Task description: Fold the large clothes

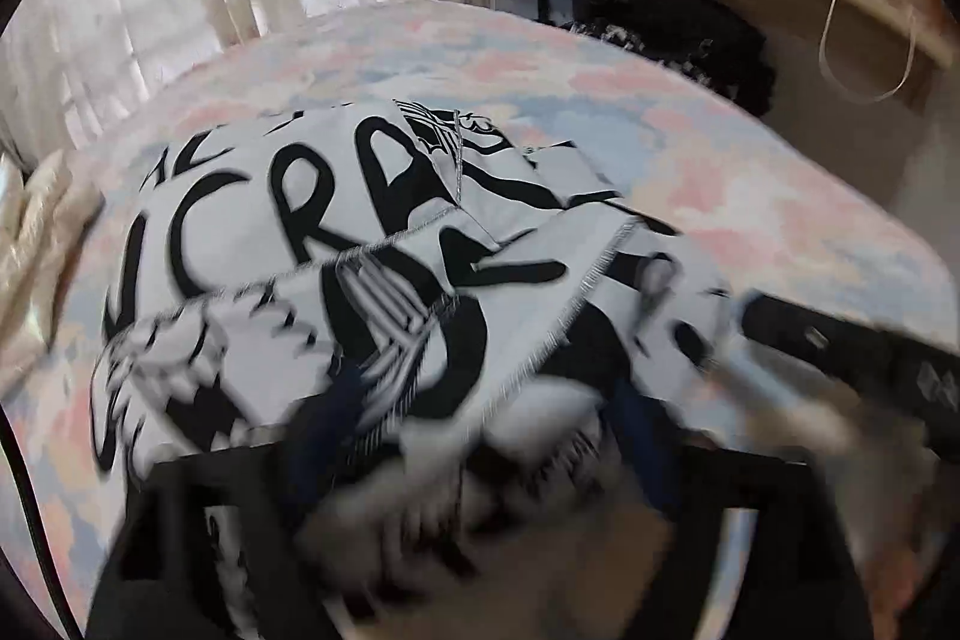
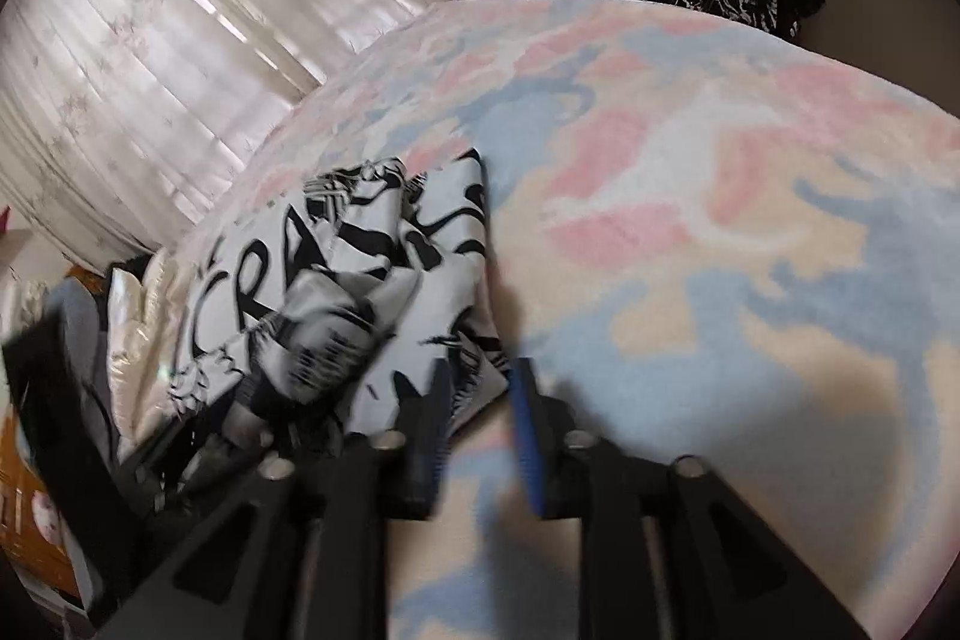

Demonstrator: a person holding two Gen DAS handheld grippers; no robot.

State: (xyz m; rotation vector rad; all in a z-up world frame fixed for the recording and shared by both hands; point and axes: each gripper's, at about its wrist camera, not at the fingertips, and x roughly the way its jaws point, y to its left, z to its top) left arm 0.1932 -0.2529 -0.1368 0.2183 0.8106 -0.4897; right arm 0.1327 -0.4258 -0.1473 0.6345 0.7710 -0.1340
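One white garment with bold black lettering [image 1: 360, 244] lies bunched on a bed [image 2: 720, 220] covered in pink, blue and cream. The left tool [image 1: 480, 436] seems to pinch a fold of it, probably lifting it for folding, though blur hides the fingers. The right tool [image 2: 480, 400] is spread with nothing between its fingers, just beside the garment's edge.
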